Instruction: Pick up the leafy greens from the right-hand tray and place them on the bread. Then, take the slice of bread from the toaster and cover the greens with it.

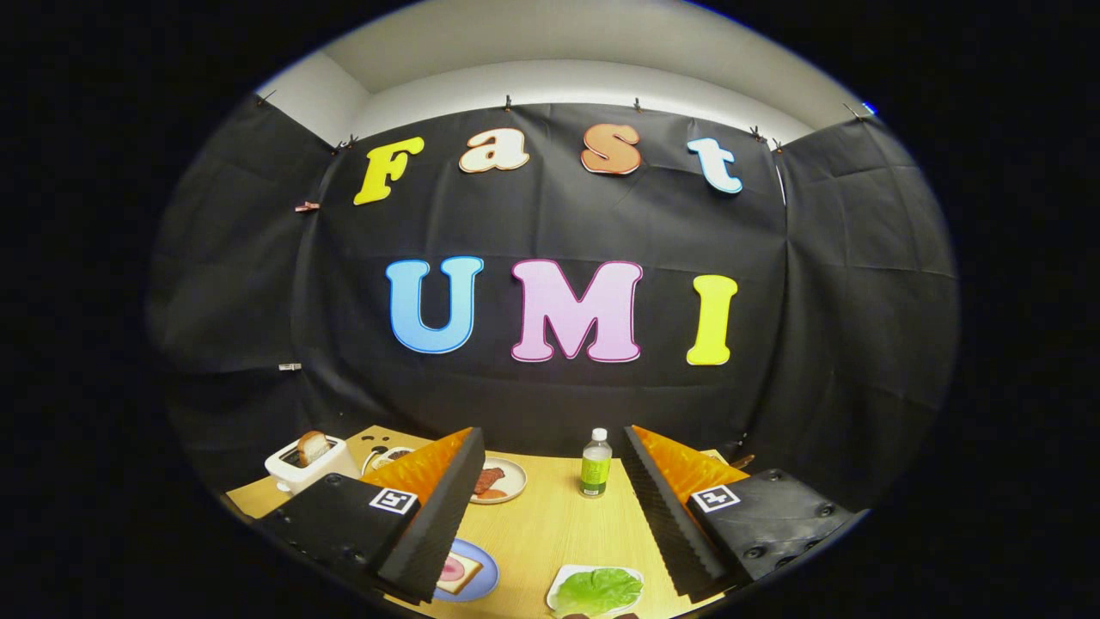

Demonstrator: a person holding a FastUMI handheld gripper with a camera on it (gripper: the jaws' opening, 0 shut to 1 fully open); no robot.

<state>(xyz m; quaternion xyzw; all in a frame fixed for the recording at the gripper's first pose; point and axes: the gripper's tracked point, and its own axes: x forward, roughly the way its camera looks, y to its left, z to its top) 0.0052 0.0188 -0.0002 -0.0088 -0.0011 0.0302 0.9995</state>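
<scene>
Gripper spread wide, empty, above the table.
Greens lie on the tray at bottom centre, between the fingers; likely light, floppy, tearable, so pinch a thick fold mid-leaf.

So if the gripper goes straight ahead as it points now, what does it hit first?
Probably the bottle, standing on the table beyond the open gripper, between its fingers' lines. Depth is unclear; it may pass above and reach the booth wall.

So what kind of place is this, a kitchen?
Not a real kitchen, more likely a practice booth set up like one. Black cloth hangs as walls around a wooden table. On it sit a toaster with bread, a tray of leafy greens and a bottle. The gripper hangs open above.
</scene>
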